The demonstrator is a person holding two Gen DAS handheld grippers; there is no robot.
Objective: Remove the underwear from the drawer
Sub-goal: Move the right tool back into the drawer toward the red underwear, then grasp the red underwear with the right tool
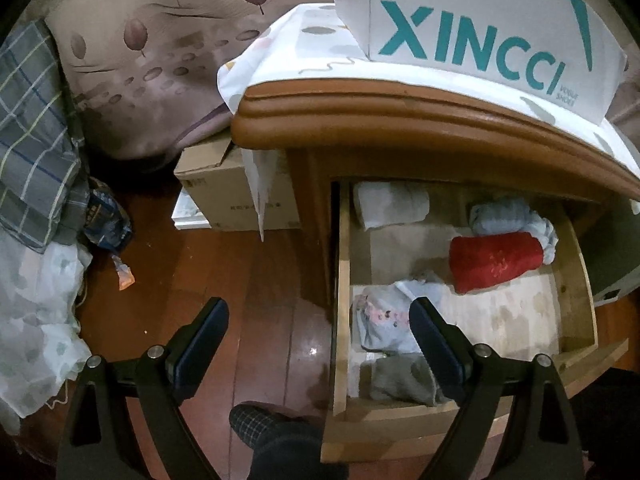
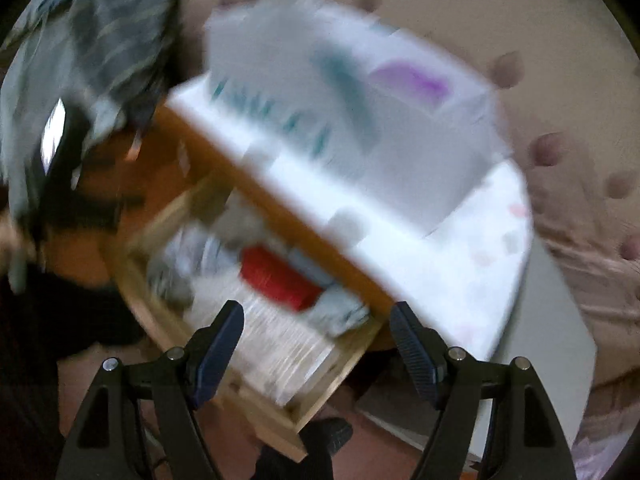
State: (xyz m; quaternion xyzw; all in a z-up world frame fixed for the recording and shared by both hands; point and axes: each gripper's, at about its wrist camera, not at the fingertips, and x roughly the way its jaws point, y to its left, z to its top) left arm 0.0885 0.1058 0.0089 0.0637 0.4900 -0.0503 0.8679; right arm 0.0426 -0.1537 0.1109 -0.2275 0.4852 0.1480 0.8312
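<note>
Left wrist view: drawer point(image 1: 344, 280) pulled open under the nightstand top, several folded cloth bundles inside. Red roll point(image 1: 496, 260) at right, pale blue bundle point(image 1: 512, 216) behind it, white fold point(image 1: 392, 204) at back, floral piece point(image 1: 380, 320) at front left, grey one point(image 1: 404, 380) nearest the front. All underwear still in the drawer, none lifted. Left gripper point(image 1: 320, 316) spread wide, holding nothing, one finger over the floor, the other over the floral piece. Right gripper point(image 2: 316, 320) also wide apart and empty, above the drawer's front.

Handling guess: light, soft, limp cloth; will unroll if pinched by an edge, so pinch across the middle of a roll.

Right wrist view is motion-blurred; shows only the red roll point(image 2: 280, 280) clearly. Left view alone shows the white box point(image 1: 472, 32) on top and cardboard box point(image 1: 236, 196) on the floor.
</note>
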